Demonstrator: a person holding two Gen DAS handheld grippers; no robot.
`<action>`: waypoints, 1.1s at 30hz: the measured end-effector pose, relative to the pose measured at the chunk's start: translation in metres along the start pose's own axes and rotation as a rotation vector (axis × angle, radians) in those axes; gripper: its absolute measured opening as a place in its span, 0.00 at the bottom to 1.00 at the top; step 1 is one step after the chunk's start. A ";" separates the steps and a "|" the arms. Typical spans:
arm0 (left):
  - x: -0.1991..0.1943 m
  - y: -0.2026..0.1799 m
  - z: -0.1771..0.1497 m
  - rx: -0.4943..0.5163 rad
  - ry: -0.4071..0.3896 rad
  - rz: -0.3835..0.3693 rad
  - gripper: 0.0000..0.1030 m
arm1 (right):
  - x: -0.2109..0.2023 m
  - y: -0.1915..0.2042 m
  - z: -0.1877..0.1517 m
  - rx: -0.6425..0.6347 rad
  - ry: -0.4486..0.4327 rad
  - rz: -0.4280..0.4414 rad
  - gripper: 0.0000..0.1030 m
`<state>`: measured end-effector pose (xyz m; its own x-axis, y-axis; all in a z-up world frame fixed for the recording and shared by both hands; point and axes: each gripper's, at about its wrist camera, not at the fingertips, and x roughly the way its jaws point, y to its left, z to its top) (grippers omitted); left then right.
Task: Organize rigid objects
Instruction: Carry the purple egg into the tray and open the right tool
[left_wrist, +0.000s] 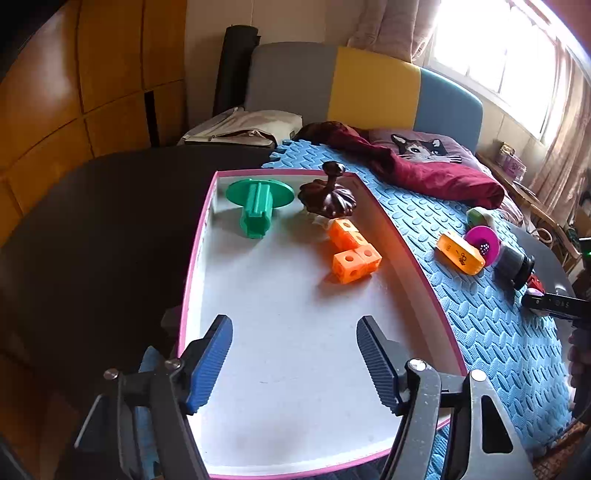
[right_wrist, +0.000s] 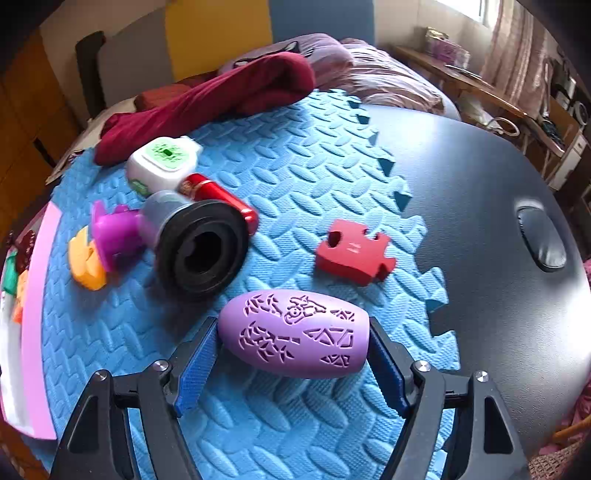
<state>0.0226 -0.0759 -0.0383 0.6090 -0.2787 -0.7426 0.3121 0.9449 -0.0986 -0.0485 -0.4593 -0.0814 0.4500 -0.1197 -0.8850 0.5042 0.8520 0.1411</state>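
A: Right wrist view first. State of the right gripper (right_wrist: 293, 354)?

B: Its jaws pinch a purple carved barrel (right_wrist: 293, 334) end to end, 1 blue pad pressed on each end. The barrel lies crosswise over the blue foam mat (right_wrist: 332, 177); whether it rests on the mat or is lifted clear, I cannot tell.

A: Around it?

B: Just beyond, a black and grey spool (right_wrist: 195, 240) on its side. A red cylinder (right_wrist: 221, 197) behind that, touching it. A white and green cube (right_wrist: 164, 166) further back. A purple piece (right_wrist: 116, 236) and an orange piece (right_wrist: 86, 264) to the spool's left. A red puzzle piece (right_wrist: 354, 253) lies apart to the right, near the mat's toothed edge. The dark surface (right_wrist: 480, 229) carries the mat.

A: Left wrist view?

B: The left gripper (left_wrist: 295, 365) has its jaws spread, nothing between them, over the bare near part of the pink-rimmed tray (left_wrist: 195, 258).

A: Tray contents?

B: 3 items at the far end: a green flanged part (left_wrist: 256, 206), a dark brown carved ornament (left_wrist: 327, 195), and orange linked cubes (left_wrist: 352, 251). The ornament sits between the other 2.
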 end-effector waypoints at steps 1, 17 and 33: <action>-0.001 0.000 0.000 -0.002 -0.002 0.002 0.71 | 0.000 0.002 0.000 -0.005 0.001 0.016 0.75; -0.007 0.017 0.002 -0.038 -0.025 0.020 0.76 | -0.027 0.046 -0.010 -0.162 -0.076 0.215 0.75; -0.024 0.056 0.009 -0.125 -0.084 0.050 0.76 | -0.062 0.262 -0.058 -0.659 -0.099 0.479 0.75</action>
<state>0.0313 -0.0178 -0.0200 0.6817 -0.2393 -0.6913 0.1903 0.9705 -0.1483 0.0124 -0.1989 -0.0152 0.5849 0.3150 -0.7474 -0.2821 0.9430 0.1767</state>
